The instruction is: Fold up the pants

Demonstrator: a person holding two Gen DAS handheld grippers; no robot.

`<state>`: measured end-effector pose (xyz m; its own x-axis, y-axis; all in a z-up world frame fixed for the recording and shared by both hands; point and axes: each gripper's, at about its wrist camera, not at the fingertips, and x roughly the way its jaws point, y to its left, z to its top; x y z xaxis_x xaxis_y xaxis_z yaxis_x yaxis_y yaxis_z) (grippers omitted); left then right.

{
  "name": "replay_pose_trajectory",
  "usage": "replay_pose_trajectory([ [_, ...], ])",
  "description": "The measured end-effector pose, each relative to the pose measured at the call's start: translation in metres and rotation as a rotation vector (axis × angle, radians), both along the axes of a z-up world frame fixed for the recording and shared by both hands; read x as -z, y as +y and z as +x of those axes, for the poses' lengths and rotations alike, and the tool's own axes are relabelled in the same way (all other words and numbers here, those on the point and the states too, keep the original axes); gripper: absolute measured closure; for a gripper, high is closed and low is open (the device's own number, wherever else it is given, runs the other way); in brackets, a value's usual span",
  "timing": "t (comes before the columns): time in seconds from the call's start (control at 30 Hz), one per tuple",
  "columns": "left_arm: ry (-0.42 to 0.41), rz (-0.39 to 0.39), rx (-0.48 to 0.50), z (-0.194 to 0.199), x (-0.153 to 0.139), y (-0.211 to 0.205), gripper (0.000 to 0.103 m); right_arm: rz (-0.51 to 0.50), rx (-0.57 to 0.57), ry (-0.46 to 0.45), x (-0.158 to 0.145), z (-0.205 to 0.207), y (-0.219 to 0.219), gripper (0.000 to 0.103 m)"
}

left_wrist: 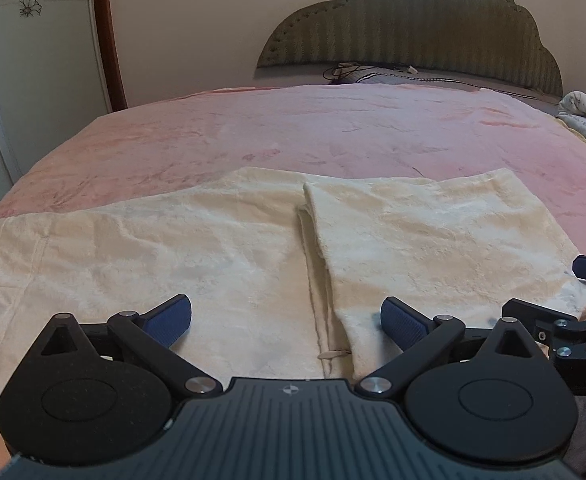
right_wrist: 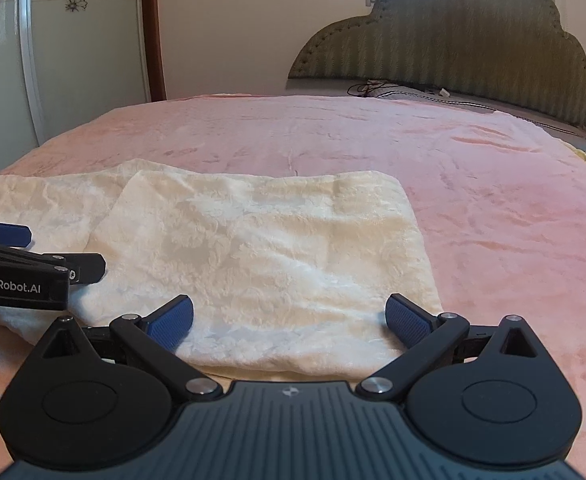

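Left tool: your left gripper [left_wrist: 285, 322] stands wide, blue ribbed pads [left_wrist: 169, 319] spread and holding nothing, low over the near edge of the bed.
Pants: the cream, plush-textured pants [left_wrist: 197, 248] lie flat across the near side of the pink fleece bedspread [left_wrist: 333, 128], running left to right. The right part is doubled back over the middle; its folded flap [left_wrist: 433, 232] ends in a straight edge just ahead of your left tool.
Why so: I judge one fold is made and both tools are freed to pick new corners.
Right tool: your right gripper [right_wrist: 289, 322] is also spread wide and empty, its pads over the flap's near hem; the right corner sits just beside the right-hand pad [right_wrist: 407, 324].
Open room: the bedspread is bare beyond the pants up to the olive scalloped headboard [right_wrist: 473, 40], and to the right of them, so a fold leftward or away from you has space. Crumpled printed cloth [left_wrist: 585, 116] sits at the far right edge.
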<state>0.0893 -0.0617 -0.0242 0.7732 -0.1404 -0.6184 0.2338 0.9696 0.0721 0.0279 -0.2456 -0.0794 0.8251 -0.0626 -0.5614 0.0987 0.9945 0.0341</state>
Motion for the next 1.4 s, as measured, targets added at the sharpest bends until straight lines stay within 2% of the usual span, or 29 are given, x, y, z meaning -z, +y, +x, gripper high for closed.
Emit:
replay_pose_trajectory([
  [0.2, 0.006, -0.014, -0.055, 0.001, -0.008, 0.023, 0.0, -0.043, -0.063, -0.003, -0.006, 0.001, 0.018, 0.0],
  [0.3, 0.017, -0.015, -0.086, 0.002, -0.009, 0.035, 0.0, -0.06, -0.076, 0.039, 0.0, 0.005, 0.022, 0.0],
  [0.43, 0.035, -0.021, -0.119, 0.003, -0.007, 0.048, 0.001, -0.048, -0.051, 0.022, -0.006, 0.004, 0.023, 0.0],
  [0.53, 0.043, -0.025, -0.135, 0.002, -0.006, 0.055, 0.001, -0.051, -0.074, -0.008, -0.013, 0.001, 0.031, 0.0],
  [0.63, 0.045, -0.025, -0.143, 0.003, -0.005, 0.059, 0.001, -0.062, -0.128, -0.045, -0.022, -0.001, 0.048, 0.0],
  [0.77, 0.034, -0.022, -0.159, 0.003, -0.008, 0.067, 0.001, -0.131, -0.204, -0.064, -0.027, -0.002, 0.076, 0.0],
  [0.87, 0.033, -0.015, -0.169, 0.004, -0.012, 0.075, 0.001, -0.142, -0.263, -0.044, -0.025, 0.004, 0.091, 0.0],
  [1.0, 0.031, -0.032, -0.195, 0.004, -0.02, 0.102, 0.001, -0.135, -0.365, -0.04, -0.03, 0.012, 0.113, 0.0],
  [1.07, 0.012, -0.046, -0.252, 0.002, -0.027, 0.124, 0.003, -0.161, -0.454, -0.055, -0.036, 0.014, 0.133, 0.0],
  [1.17, 0.007, -0.064, -0.356, -0.002, -0.039, 0.165, 0.003, -0.254, -0.594, -0.096, -0.04, 0.015, 0.175, 0.0],
  [1.3, 0.042, -0.148, -0.445, -0.009, -0.052, 0.222, 0.004, -0.486, -0.727, -0.178, -0.029, 0.013, 0.237, 0.001],
  [1.4, 0.098, -0.244, -0.499, -0.018, -0.056, 0.258, 0.004, -0.56, -0.843, -0.187, -0.02, 0.011, 0.276, 0.012],
])
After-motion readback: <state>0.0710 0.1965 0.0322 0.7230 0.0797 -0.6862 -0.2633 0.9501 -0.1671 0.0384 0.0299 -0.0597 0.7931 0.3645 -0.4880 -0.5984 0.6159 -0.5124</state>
